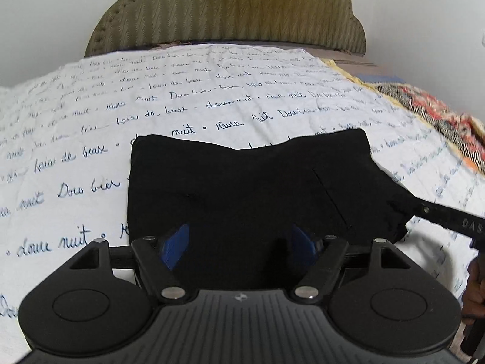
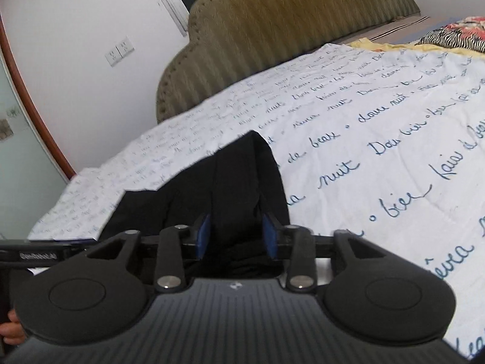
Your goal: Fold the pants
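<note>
1. The black pants (image 1: 242, 182) lie on the bed, on a white sheet (image 1: 91, 121) printed with blue handwriting, already folded into a compact, roughly square bundle. Its far edge faces the padded headboard (image 1: 227, 9).

2. The left claw (image 1: 239, 242) hovers at the near edge of the bundle with its blue pads spread wide. The dark cloth lies below and between the pads, but neither presses on it, so this claw holds nothing.

3. The right claw (image 2: 236, 236) has its pads much closer together, with black fabric lying between them. In the left wrist view, the right tool's finger reaches the bundle's right-hand corner, where the cloth bunches up. This looks like a pinch on that corner, though actual contact between pad and cloth is hard to confirm.

4. Seen from the left claw, the bundle lies straight ahead, and from the right claw it runs ahead and slightly left. Both are at the near edge.

5. In judgement, any further fold would carry the near edge away toward the headboard.

6. A striped, colourful blanket (image 1: 439, 112) lies well apart, at the bed's right side.
</note>
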`<control>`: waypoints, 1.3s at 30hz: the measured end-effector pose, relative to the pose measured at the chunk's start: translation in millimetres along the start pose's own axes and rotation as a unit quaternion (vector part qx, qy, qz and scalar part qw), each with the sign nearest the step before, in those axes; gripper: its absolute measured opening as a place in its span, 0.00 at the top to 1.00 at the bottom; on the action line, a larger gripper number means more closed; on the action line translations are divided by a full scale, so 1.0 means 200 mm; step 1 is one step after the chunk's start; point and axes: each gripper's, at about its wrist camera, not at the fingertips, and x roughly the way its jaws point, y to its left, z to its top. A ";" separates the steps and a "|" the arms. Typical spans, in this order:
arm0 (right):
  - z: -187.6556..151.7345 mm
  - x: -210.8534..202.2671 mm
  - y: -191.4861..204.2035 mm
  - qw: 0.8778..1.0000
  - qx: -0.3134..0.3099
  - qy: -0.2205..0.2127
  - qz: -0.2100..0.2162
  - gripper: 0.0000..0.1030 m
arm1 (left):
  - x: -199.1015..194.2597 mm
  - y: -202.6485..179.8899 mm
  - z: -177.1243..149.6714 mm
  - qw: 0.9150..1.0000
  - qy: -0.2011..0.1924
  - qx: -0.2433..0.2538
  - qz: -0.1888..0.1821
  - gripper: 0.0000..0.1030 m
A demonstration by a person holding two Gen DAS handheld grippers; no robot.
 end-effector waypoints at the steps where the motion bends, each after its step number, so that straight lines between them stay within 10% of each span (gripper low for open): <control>1: 0.00 -0.01 0.00 1.000 -0.003 -0.003 0.003 0.92 | 0.00 0.02 0.00 1.000 0.002 -0.011 -0.006 0.28; 12: 0.00 -0.08 -0.11 0.999 0.039 -0.003 -0.024 0.82 | 0.01 0.06 0.00 1.000 0.009 -0.014 0.000 0.28; 17: 0.18 -0.08 0.03 0.997 -0.047 -0.046 -0.047 0.80 | 0.06 0.11 0.15 0.999 -0.004 -0.052 -0.016 0.28; 23: 0.29 0.37 0.25 0.985 -0.170 0.034 -0.023 0.82 | 0.25 0.11 0.31 0.999 -0.005 -0.047 0.014 0.28; 27: 0.27 0.57 0.15 0.974 -0.197 0.066 -0.091 0.75 | 0.45 0.19 0.33 0.996 0.045 -0.032 0.066 0.28; 30: 0.29 0.54 0.06 0.987 -0.135 0.068 -0.059 0.75 | 0.44 0.25 0.33 0.996 0.037 -0.063 0.050 0.28; 39: 0.25 0.57 0.16 0.974 -0.197 0.071 -0.084 0.74 | 0.56 0.20 0.36 0.995 0.031 -0.011 0.096 0.23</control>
